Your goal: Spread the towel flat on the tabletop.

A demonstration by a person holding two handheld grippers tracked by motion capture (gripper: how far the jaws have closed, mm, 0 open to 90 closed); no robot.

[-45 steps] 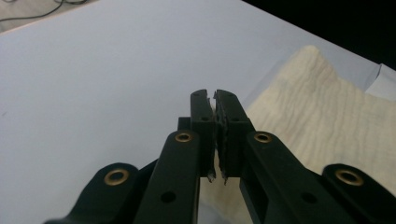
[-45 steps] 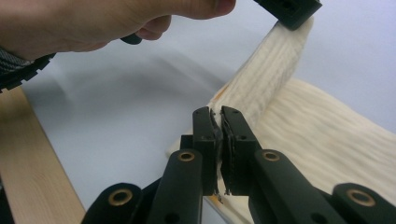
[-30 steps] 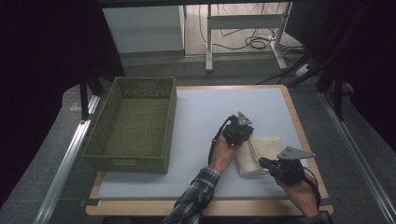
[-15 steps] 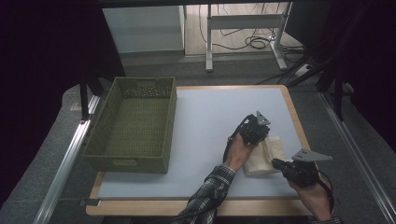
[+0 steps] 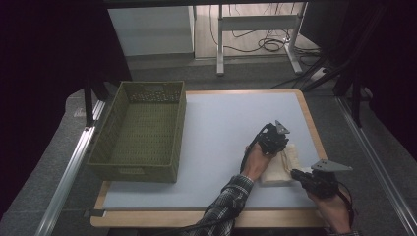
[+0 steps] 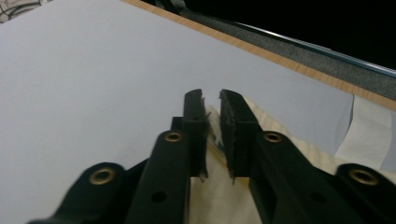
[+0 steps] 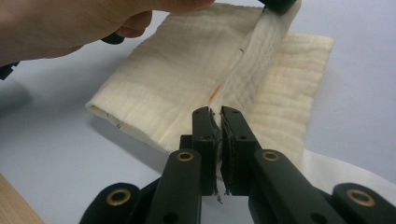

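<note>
Both tools have slid rightward since a second ago; the left tool (image 5: pixel 278 139), jaws just opening, has let go of the folded cloth (image 5: pixel 281 164), the right tool (image 5: pixel 295 174) stays clenched. Cloth lies lengthwise front-to-back at the worktop's (image 5: pixel 221 128) right edge

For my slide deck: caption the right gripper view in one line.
Right gripper pinches the near edge of a folded cream cloth on the pale tabletop.

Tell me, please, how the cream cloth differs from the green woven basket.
The basket is olive green, stiff and box-shaped; the cloth is cream, soft and folded. The basket stands empty at the table's left; the cloth lies near its right edge. The basket is far larger than the cloth. Both sit on the pale table.
</note>
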